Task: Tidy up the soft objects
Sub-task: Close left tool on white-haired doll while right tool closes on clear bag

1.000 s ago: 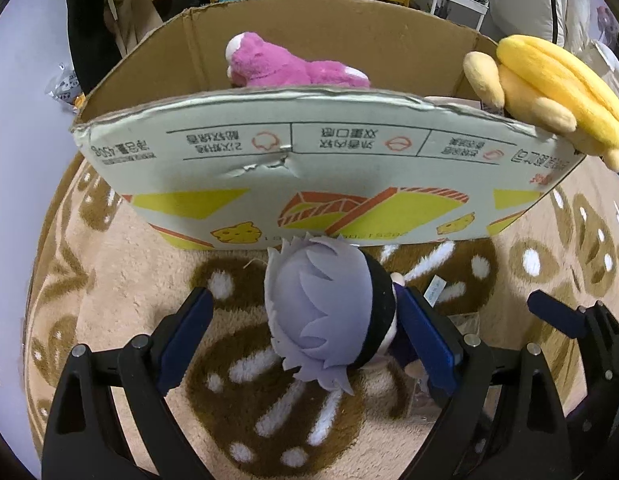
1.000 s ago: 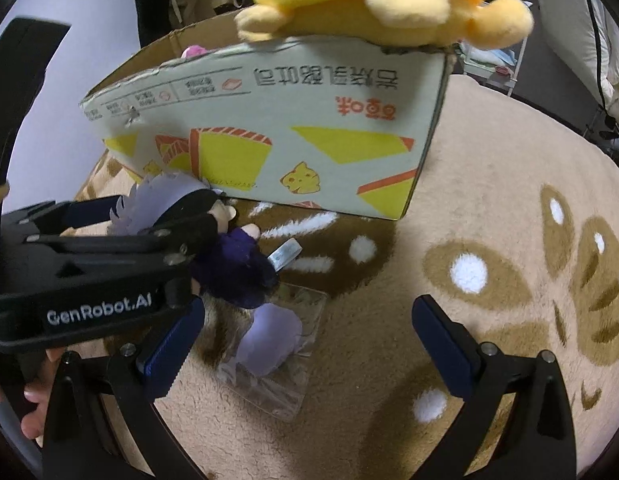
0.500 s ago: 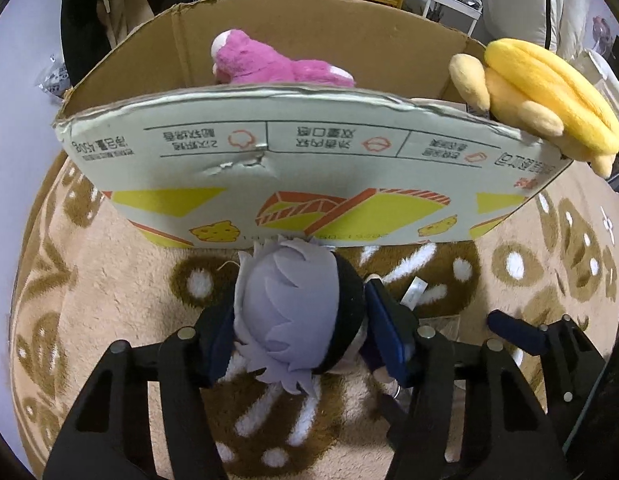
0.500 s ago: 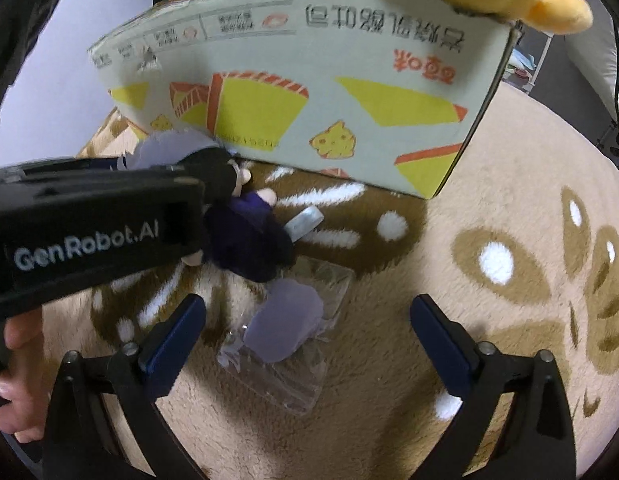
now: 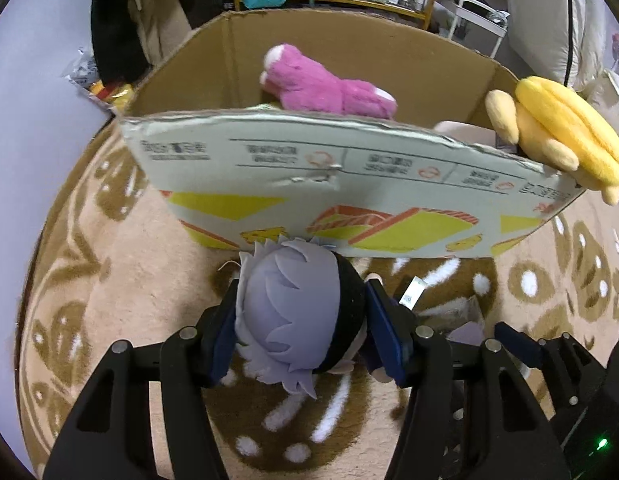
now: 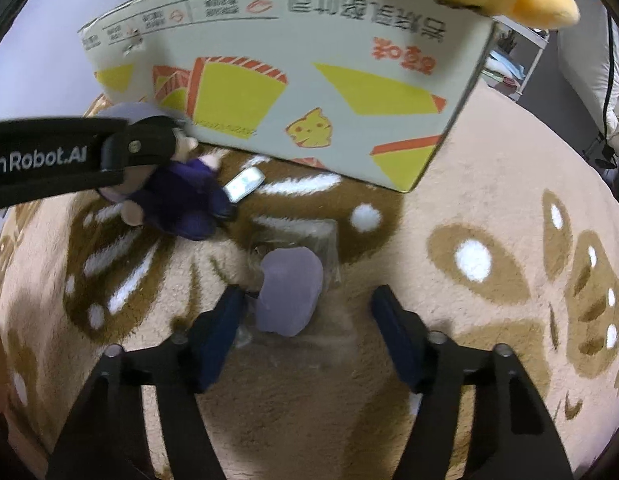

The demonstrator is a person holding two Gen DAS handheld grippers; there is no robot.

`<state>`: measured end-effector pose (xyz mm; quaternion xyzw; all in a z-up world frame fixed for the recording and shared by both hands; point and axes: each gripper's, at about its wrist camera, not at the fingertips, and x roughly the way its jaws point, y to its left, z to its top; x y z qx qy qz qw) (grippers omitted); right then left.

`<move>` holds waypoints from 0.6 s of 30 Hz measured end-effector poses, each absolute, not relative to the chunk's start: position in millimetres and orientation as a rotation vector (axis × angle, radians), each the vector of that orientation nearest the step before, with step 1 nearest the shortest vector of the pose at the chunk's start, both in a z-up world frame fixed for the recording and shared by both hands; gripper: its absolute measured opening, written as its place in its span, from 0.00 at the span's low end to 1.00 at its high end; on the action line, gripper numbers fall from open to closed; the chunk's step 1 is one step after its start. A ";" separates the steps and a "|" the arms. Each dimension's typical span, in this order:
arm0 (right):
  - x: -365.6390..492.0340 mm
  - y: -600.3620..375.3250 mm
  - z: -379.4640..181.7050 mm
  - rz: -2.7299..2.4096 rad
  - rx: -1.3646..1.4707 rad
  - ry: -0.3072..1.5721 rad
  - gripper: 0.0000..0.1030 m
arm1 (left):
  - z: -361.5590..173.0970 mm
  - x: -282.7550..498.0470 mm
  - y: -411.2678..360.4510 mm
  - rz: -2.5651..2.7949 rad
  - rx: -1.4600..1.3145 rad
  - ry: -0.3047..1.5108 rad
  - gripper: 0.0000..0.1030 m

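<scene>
My left gripper [image 5: 305, 330] clenches the grey-haired doll's head [image 5: 297, 312] on the rug [image 5: 109, 280] beside the box [image 5: 349, 184]. My right gripper [image 6: 309, 332] has just been closing around the lilac piece [image 6: 289, 296], only one pad touching; its slippery wrapper [image 6: 329, 240] could slide out.

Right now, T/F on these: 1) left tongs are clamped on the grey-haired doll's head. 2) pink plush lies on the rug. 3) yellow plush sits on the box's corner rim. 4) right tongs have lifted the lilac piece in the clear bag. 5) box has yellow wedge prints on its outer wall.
1) True: the left tongs pinch the grey-haired doll by its head.
2) False: the pink plush lies inside the cardboard box.
3) True: the yellow plush perches there.
4) False: the right tongs straddle the lilac piece, which lies on the rug.
5) True.
</scene>
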<state>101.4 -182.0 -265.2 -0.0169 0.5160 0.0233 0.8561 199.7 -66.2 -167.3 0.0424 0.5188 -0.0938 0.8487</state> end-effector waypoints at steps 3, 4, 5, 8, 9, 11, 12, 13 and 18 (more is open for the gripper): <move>102.2 -186.1 -263.9 0.050 -0.031 1.079 0.59 | -167.3 198.6 -64.2 -0.194 0.089 1.094 0.57; 102.0 -186.0 -264.5 0.055 -0.028 1.080 0.59 | -168.1 198.0 -64.2 -0.192 0.090 1.094 0.57; 102.5 -188.0 -264.7 0.057 -0.025 1.082 0.60 | -167.7 197.4 -64.8 -0.190 0.089 1.095 0.57; 104.7 -189.1 -266.8 0.063 0.005 1.087 0.61 | -168.3 202.3 -59.5 -0.184 0.073 1.100 0.57; 105.6 -192.3 -265.4 0.063 0.009 1.087 0.61 | -168.0 202.8 -57.7 -0.181 0.065 1.101 0.57; 109.5 -193.8 -267.5 0.058 0.006 1.080 0.61 | -167.7 203.0 -55.8 -0.175 0.050 1.105 0.57; 109.9 -193.8 -268.5 0.057 0.001 1.078 0.60 | -167.9 203.0 -52.9 -0.172 0.044 1.107 0.57; 108.5 -193.5 -267.6 0.055 -0.007 1.069 0.59 | -168.0 203.4 -51.8 -0.169 0.039 1.108 0.57; 93.4 -173.8 -273.1 0.044 -0.055 1.050 0.58 | -169.6 203.2 -52.9 -0.167 0.039 1.111 0.57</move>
